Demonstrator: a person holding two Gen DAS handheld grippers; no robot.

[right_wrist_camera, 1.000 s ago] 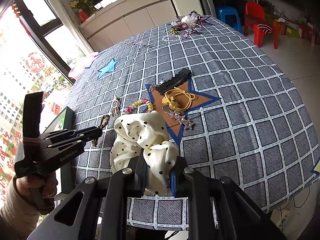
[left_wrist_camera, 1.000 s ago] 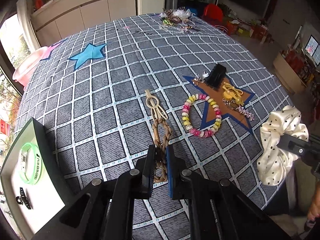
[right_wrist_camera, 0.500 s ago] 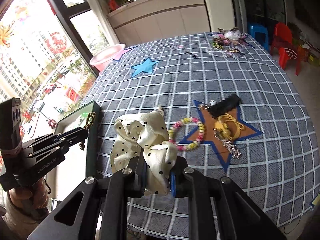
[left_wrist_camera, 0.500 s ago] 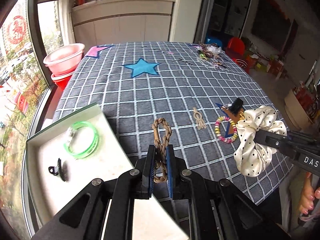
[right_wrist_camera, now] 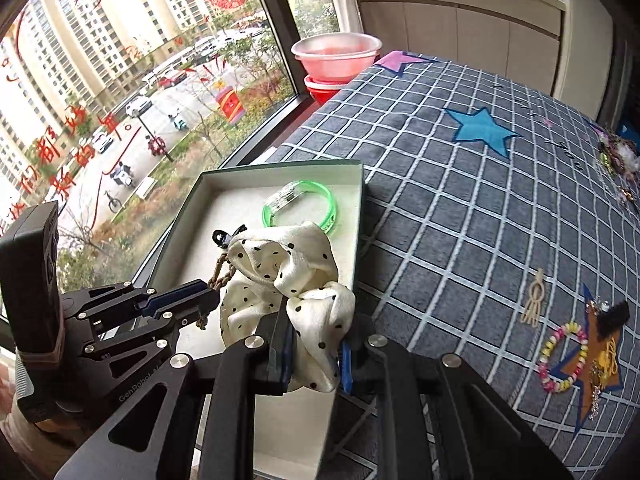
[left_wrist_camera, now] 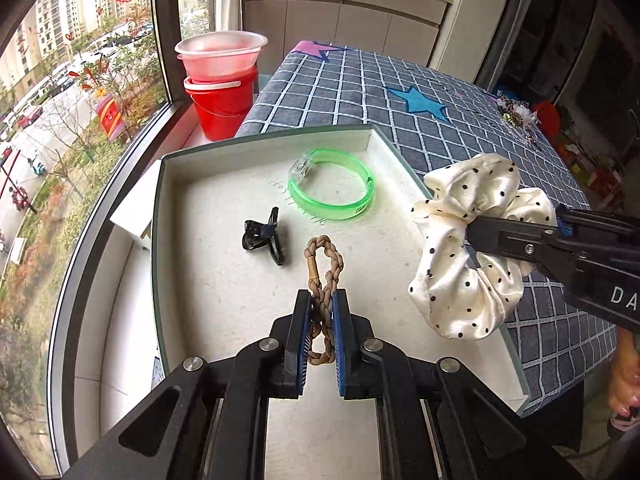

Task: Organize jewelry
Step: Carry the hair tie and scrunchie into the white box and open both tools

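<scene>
— Holding anything, the two grippers?

— Both are. The left gripper point(left_wrist_camera: 321, 312) has its jaws pinched together on a braided brown hair tie point(left_wrist_camera: 323, 276), whose loop sticks out ahead of the fingertips above the floor of the white tray point(left_wrist_camera: 224, 280). The right gripper point(right_wrist_camera: 314, 354) is clamped on a cream polka-dot scrunchie point(right_wrist_camera: 280, 276), which bulges out past both fingers.

— Where is the scrunchie relative to the tray?

— At the tray's right-hand edge in the left wrist view, over the wall next to the checked tablecloth point(left_wrist_camera: 420, 92). Whether it touches the wall, I cannot tell.

— What already lies in the tray?

— A translucent green bangle point(left_wrist_camera: 332, 190) near the far wall and a small black claw clip point(left_wrist_camera: 264, 236) just left of the hair tie's loop, apart from it.

— And on the table?

— In the right wrist view, well away from the tray: a beige hair clip point(right_wrist_camera: 534, 304), a pastel bead bracelet point(right_wrist_camera: 560, 356), and a black item with yellow and glittery pieces on an orange star patch point(right_wrist_camera: 600, 356). Another jewelry pile point(right_wrist_camera: 616, 156) sits at the far edge.

— Beside the table?

— A pink basin point(left_wrist_camera: 220, 54) stacked on a red bucket point(left_wrist_camera: 222, 104) by the window.
</scene>
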